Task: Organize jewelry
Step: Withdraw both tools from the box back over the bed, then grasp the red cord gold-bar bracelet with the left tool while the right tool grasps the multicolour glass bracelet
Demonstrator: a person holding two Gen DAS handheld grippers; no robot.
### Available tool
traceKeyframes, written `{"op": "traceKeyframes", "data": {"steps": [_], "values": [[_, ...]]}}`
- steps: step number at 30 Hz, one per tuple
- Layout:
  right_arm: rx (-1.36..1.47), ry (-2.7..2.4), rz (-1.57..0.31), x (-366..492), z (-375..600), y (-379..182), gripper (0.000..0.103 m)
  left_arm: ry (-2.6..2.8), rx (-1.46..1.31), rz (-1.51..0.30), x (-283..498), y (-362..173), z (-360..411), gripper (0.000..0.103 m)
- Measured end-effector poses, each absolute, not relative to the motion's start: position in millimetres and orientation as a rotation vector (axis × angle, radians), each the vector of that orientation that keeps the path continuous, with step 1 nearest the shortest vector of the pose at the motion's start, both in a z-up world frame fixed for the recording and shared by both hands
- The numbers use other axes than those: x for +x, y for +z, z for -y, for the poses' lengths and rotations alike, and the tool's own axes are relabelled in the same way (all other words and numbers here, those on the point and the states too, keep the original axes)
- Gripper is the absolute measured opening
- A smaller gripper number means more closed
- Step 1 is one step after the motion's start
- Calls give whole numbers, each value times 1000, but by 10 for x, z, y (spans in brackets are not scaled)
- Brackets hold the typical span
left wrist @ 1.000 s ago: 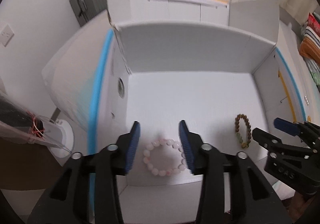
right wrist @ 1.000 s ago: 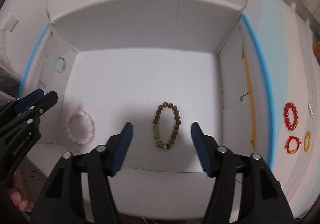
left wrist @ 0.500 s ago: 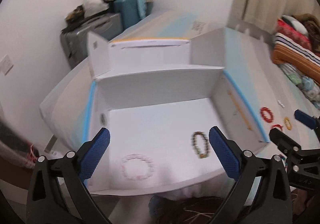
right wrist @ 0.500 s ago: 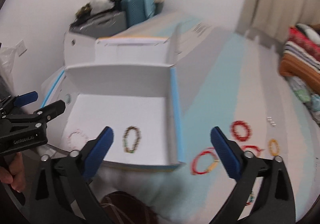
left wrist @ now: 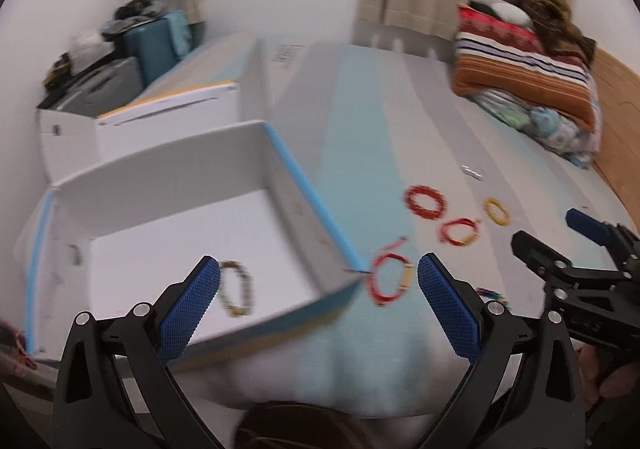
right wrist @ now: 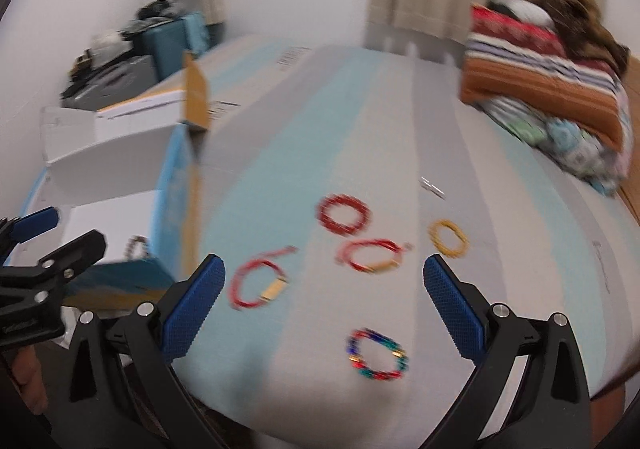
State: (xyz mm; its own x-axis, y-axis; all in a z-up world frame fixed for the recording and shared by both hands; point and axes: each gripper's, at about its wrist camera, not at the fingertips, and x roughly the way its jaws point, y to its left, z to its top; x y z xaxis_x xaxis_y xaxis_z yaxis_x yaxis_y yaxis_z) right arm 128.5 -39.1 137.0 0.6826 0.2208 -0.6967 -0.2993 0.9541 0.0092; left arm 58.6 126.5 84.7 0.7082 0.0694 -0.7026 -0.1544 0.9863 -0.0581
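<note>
An open white box with blue edges point(left wrist: 280, 153) lies at the left of the bed; a brown bead bracelet point(left wrist: 237, 288) lies inside it. On the striped bedcover lie a red beaded bracelet point(right wrist: 344, 214), two red cord bracelets with gold bars point(right wrist: 258, 285) point(right wrist: 370, 255), a yellow bracelet point(right wrist: 448, 237) and a multicolour bracelet point(right wrist: 378, 355). My left gripper point(left wrist: 318, 305) is open and empty above the box's near right corner. My right gripper point(right wrist: 324, 305) is open and empty above the loose bracelets.
Folded blankets point(left wrist: 524, 61) are stacked at the bed's far right. Suitcases point(left wrist: 156, 41) and a lamp stand at the far left by the wall. A small silver piece point(right wrist: 432, 185) lies beyond the bracelets. Curtains hang behind.
Both grippers have opened wide, pulled back out of the box and swung right toward the loose bracelets. The pink bracelet has dropped out of view.
</note>
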Motion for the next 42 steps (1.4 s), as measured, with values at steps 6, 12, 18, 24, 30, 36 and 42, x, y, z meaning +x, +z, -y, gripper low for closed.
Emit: {"op": "traceKeyframes", "data": {"steps": [6,12,18,24,30,36,42], "values": [[-96,199,-800,1368,939,1017,96,29,-70,-778,720,655,-705,97],[-101,140,-838,1421,1245,636,96,13,-60,-794,949,440,-373,97],[-94,129,-862,1435,1297,262,94,9,-50,-817,1202,150,-216,97],[-96,138,-930,1500,1261,-107,78,37,-54,-831,1421,-224,-204,97],[-132,163,-949,1540,1142,-345,69,94,10,-800,1504,-467,-137,97],[-101,199,-949,1567,1164,-355,58,95,-30,-838,1597,-694,-183,89],[-112,236,-947,1552,1120,-336,34,104,-50,-847,1611,-790,-265,75]]}}
